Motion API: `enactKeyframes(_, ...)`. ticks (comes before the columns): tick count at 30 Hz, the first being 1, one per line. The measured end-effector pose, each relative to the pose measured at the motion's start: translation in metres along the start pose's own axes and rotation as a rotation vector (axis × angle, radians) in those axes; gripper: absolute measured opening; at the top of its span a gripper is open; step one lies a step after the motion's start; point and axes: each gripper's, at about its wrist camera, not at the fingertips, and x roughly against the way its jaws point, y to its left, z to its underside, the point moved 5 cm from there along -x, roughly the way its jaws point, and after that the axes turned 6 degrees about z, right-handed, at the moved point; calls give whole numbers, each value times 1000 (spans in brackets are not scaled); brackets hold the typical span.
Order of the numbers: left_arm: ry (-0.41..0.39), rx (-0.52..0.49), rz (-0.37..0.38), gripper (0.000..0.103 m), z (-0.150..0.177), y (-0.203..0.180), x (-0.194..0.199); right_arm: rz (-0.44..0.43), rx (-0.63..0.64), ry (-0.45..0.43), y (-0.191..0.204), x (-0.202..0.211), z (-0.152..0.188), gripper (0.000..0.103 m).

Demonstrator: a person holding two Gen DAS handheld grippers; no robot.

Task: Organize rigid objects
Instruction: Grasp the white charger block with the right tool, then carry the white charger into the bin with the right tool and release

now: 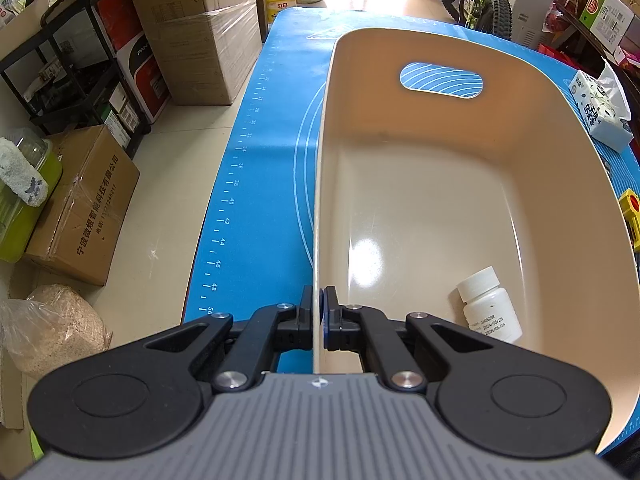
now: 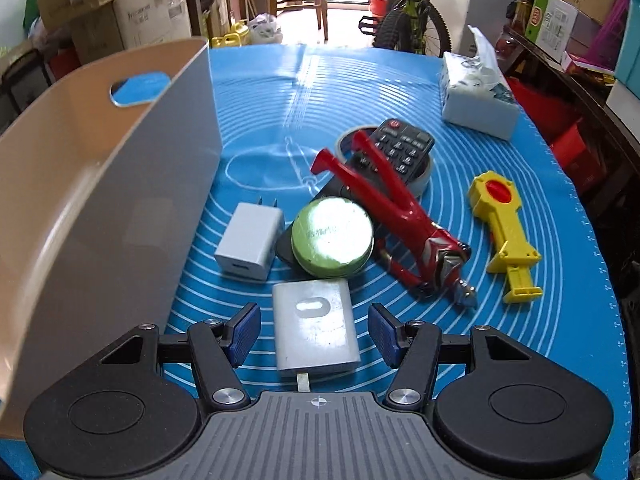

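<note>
My left gripper (image 1: 319, 300) is shut on the left rim of the beige plastic bin (image 1: 420, 184), which stands on the blue mat. A white pill bottle (image 1: 490, 306) lies inside the bin at its near right. My right gripper (image 2: 314, 330) is open, its blue pads on either side of a grey rectangular charger (image 2: 314, 330) lying flat on the mat. Beyond it lie a white plug adapter (image 2: 250, 242), a green round tin (image 2: 332, 236), red pliers (image 2: 400, 208), a black remote (image 2: 400, 146) on a tape roll, and a yellow plastic tool (image 2: 504, 224). The bin's wall (image 2: 100, 184) stands to the left.
A tissue pack (image 2: 476, 96) sits at the mat's far right. Cardboard boxes (image 1: 200, 28), a black rack (image 1: 76, 76) and a bag fill the floor to the left of the table. A bicycle (image 2: 408, 16) and shelves stand beyond.
</note>
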Motion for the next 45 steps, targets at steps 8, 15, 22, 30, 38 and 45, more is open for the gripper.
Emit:
enactKeyframes(8,1,0,-1,5,0,0,0,-21,19,-7,3,-10,4,50)
enactKeyframes(15,1,0,-2,5,0,0,0,-16,5,2,-1,1,16,50)
enactKeyframes(22,1,1,-2,5,0,0,0,-40,-34,4,-14,24,22,50)
enactKeyframes(30,1,0,-2,5,0,0,0,-50,-51,-82,-25,64,3,50)
enactKeyframes(38,2,2,-1,5,0,0,0,-64,-41,-211,-18,102,-41,50)
enactKeyframes(45,2,1,-1,5,1,0,0,-104,5,-291,14,119,-75,50)
